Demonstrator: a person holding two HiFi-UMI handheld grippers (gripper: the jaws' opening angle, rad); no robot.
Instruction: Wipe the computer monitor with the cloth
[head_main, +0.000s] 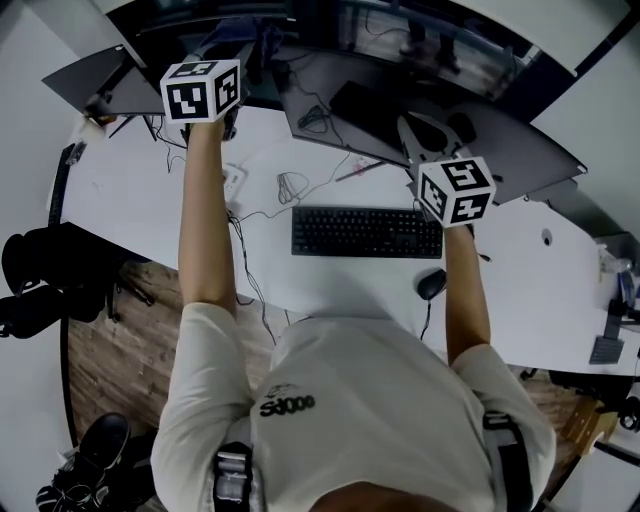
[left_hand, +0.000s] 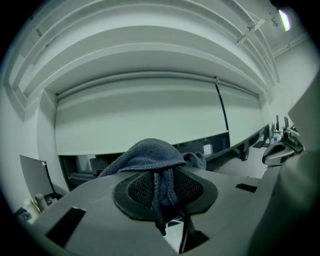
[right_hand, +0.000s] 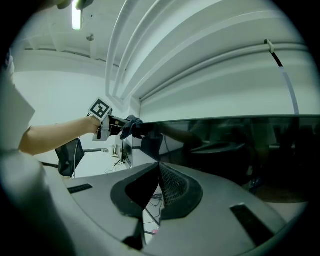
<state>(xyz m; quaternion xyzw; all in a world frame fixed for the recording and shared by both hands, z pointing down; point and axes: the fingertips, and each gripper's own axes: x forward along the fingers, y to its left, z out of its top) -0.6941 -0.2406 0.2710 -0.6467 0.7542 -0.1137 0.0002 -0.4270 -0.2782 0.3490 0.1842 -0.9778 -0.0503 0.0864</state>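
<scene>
From the head view, both arms reach forward over the white counter (head_main: 120, 190). A black keyboard (head_main: 366, 232) and a mouse (head_main: 431, 284) lie near the person. The left gripper (head_main: 203, 88) is raised at the far left of the counter. The right gripper (head_main: 440, 170) hovers beyond the keyboard's right end, in front of the dark, wide monitor (head_main: 520, 145).

In the left gripper view, the left gripper's (left_hand: 159, 185) jaws are pressed together on a dark blue cloth (left_hand: 150, 152). The fabric is pinched between the pads and bunches in a mound over the jaw tips. A short tail hangs down below them.

In the right gripper view, the right gripper's (right_hand: 160, 172) jaws are closed with their tips meeting and nothing is held between them. They point towards the dark screen of the monitor (right_hand: 235, 155), which fills the right side. Further left, the left gripper (right_hand: 107, 125) holds the cloth (right_hand: 130, 125) against the monitor's upper left corner. Loose cables (right_hand: 155, 200) show on the counter through the gap under the jaws.
</scene>
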